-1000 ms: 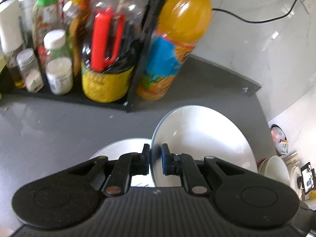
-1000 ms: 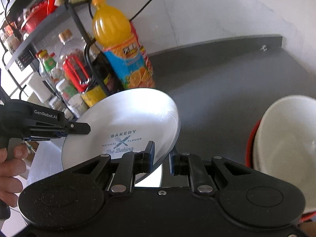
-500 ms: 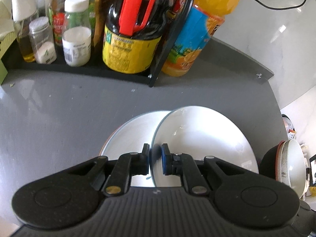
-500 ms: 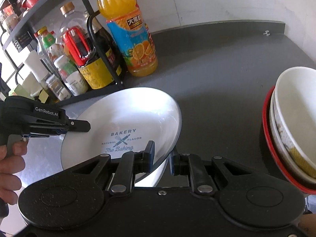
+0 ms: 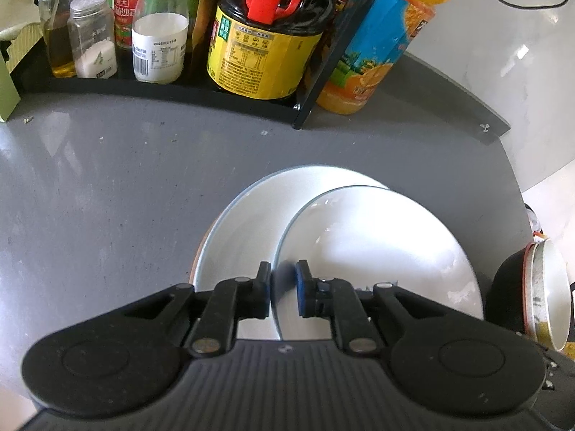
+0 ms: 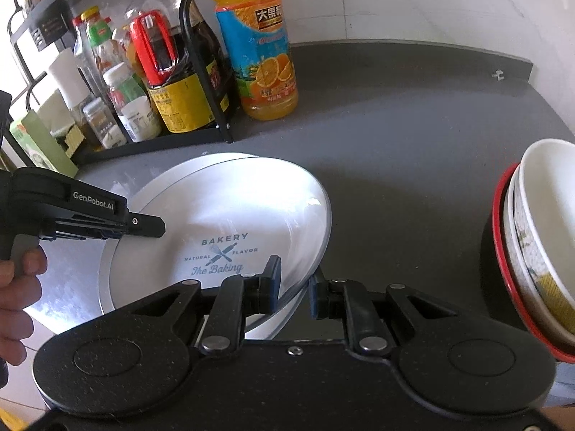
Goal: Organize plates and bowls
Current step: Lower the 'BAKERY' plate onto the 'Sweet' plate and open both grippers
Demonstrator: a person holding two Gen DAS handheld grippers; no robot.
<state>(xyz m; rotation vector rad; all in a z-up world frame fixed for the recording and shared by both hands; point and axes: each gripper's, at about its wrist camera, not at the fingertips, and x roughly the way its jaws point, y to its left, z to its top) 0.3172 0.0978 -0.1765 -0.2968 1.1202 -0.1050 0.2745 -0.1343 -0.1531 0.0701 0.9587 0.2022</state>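
A white plate printed "BAKERY" (image 6: pixel 222 215) hangs slightly tilted just over a second white plate (image 6: pixel 187 165) that lies on the grey counter. My right gripper (image 6: pixel 294 287) is shut on the printed plate's near right rim. My left gripper (image 5: pixel 283 287) is shut on the same plate (image 5: pixel 377 251) at its opposite rim, and it shows in the right wrist view as a black tool (image 6: pixel 151 225) held by a hand (image 6: pixel 18 280). The lower plate (image 5: pixel 244 222) peeks out to the left. I cannot tell whether the two plates touch.
Nested bowls in a red-rimmed one (image 6: pixel 539 233) stand tilted at the right, close to my right gripper. A black rack of sauce bottles (image 5: pixel 258 36) and an orange juice bottle (image 6: pixel 262 57) line the back. Bare grey counter (image 5: pixel 107 179) stretches to the left.
Both grippers have come down with the printed plate, which now sits much closer over the lower plate. The bottles look nearer and the bowl stack has slid into the right of both views.
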